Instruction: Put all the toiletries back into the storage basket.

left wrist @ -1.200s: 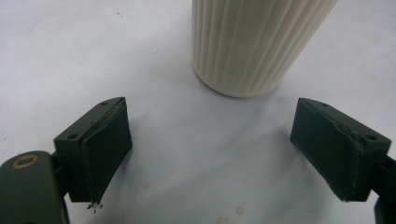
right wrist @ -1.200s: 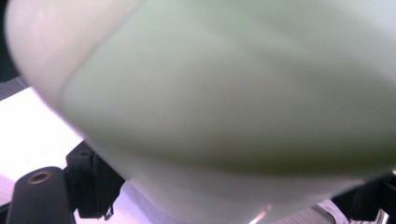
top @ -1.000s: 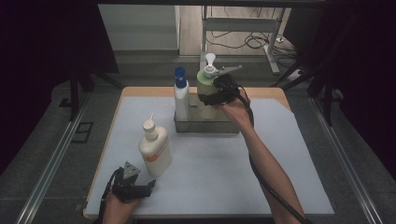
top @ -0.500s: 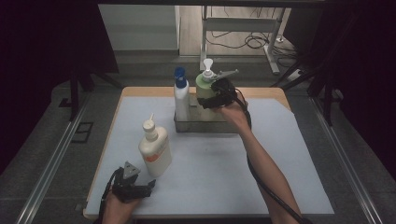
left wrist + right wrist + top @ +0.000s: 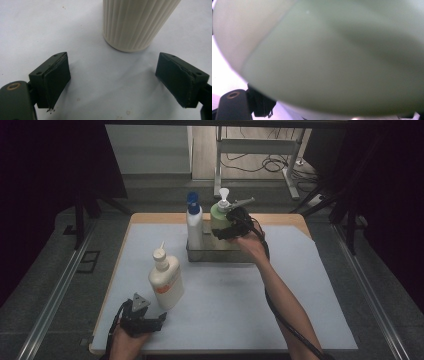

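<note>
While label-less (orange band apart), white bottle [image 5: 165, 279] stands upright

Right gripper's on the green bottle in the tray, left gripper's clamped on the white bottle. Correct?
Not quite. The left gripper is open: its fingers stand apart on the sheet, short of the white bottle, as the left gripper view shows. The right gripper is on the green bottle in the tray.

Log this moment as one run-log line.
right gripper: closed on green pump bottle in tray | left gripper: open, empty, before cream bottle | blue-capped bottle: upright in tray
</note>
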`<state>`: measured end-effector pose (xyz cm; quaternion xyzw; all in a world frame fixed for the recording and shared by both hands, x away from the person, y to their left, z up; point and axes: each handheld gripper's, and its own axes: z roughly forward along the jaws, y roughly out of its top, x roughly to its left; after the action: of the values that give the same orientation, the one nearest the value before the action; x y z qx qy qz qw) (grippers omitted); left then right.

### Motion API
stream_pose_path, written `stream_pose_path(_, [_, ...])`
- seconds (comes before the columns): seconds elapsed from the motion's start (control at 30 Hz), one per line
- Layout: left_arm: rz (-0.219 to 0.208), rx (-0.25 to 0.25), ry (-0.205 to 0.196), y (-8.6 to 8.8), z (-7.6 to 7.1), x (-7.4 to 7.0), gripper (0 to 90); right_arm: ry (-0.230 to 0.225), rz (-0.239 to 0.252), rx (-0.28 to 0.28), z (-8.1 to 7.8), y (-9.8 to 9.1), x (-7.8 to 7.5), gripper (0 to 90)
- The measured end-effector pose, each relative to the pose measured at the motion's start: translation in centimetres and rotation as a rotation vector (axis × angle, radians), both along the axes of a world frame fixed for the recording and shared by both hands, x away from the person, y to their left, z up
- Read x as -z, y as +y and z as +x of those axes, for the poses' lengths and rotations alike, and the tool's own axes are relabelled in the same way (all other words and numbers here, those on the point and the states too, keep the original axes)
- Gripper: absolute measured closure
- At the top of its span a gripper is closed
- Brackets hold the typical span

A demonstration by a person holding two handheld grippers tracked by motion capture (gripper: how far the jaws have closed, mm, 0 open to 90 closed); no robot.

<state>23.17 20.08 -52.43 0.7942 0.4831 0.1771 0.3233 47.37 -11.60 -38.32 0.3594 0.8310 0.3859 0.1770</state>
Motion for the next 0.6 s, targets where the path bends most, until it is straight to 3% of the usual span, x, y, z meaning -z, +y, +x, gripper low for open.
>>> stream_pose_path(0.6, [0.000,0.000,0.001,0.0,0.0,0.0,12.1,0.052,-0.035,-0.010,0.3,0.4,2.4,13.2])
